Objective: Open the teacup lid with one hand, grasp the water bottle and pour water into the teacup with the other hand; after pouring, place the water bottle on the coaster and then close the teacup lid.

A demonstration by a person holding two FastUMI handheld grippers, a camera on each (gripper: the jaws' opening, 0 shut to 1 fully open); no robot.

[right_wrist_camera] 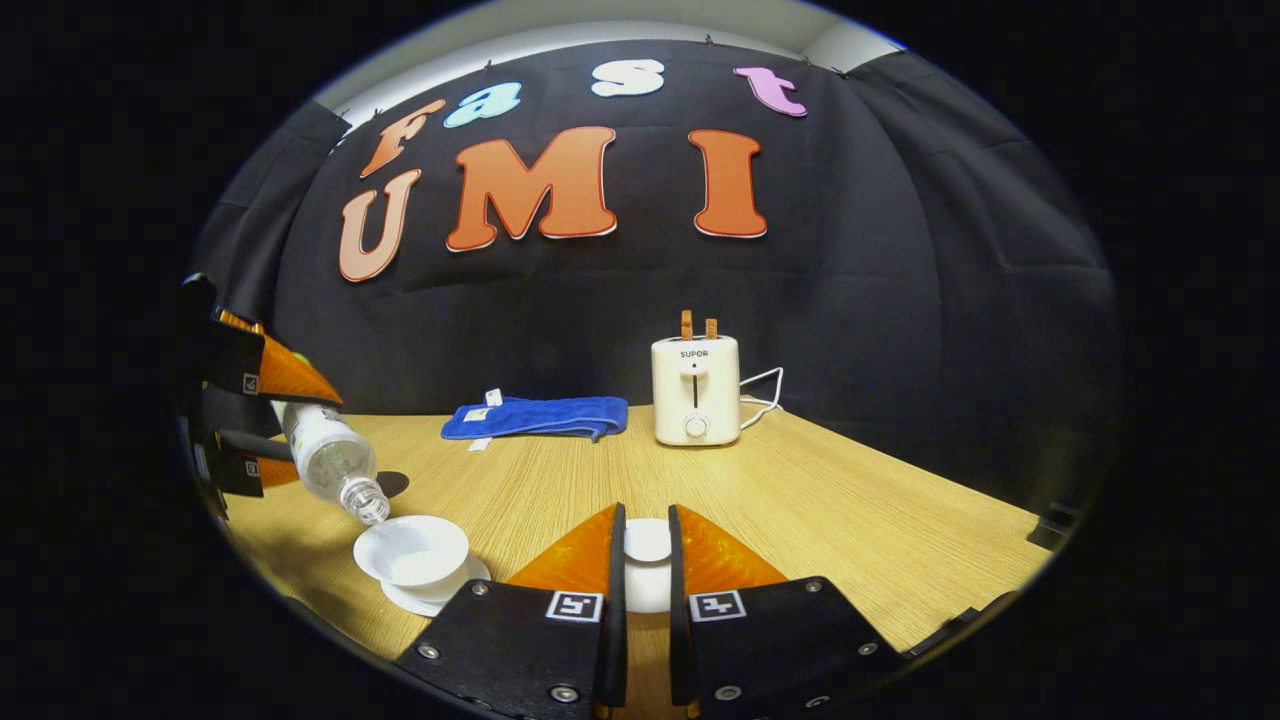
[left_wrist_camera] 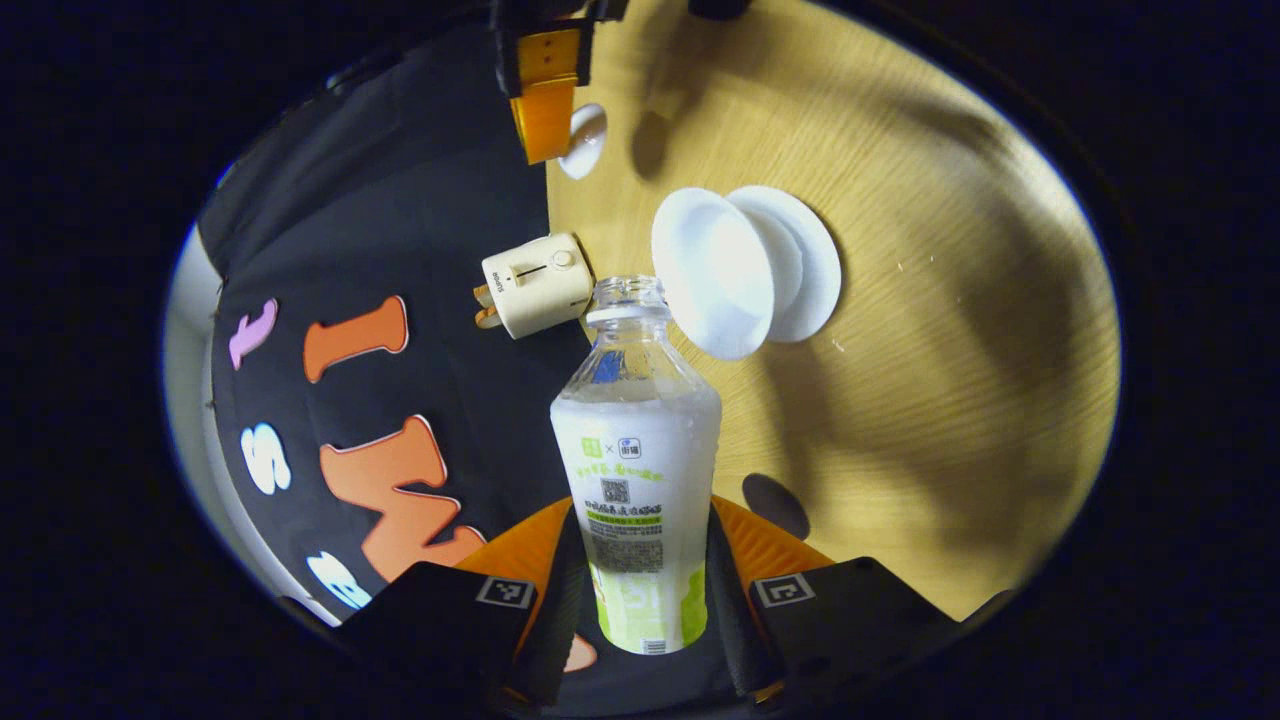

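Wooden table (right_wrist_camera: pixel 800 500) below, left gripper (left_wrist_camera: pixel 640 590) tilts water bottle (left_wrist_camera: pixel 638 470) over teacup (left_wrist_camera: pixel 715 270).

One bottle (left_wrist_camera: pixel 637 470), one teacup (right_wrist_camera: pixel 411 551), one lid (right_wrist_camera: pixel 647 541) — one toaster (right_wrist_camera: pixel 695 389), one cloth (right_wrist_camera: pixel 538 416).

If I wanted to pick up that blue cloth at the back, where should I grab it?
Grab the cloth by its thick folded end nearest the toaster, coming straight down from above. It lies flat on the table, so the sides offer nothing to pinch, and that bunched end stands highest. The far end carries small tags, likely too flimsy to lift it by.
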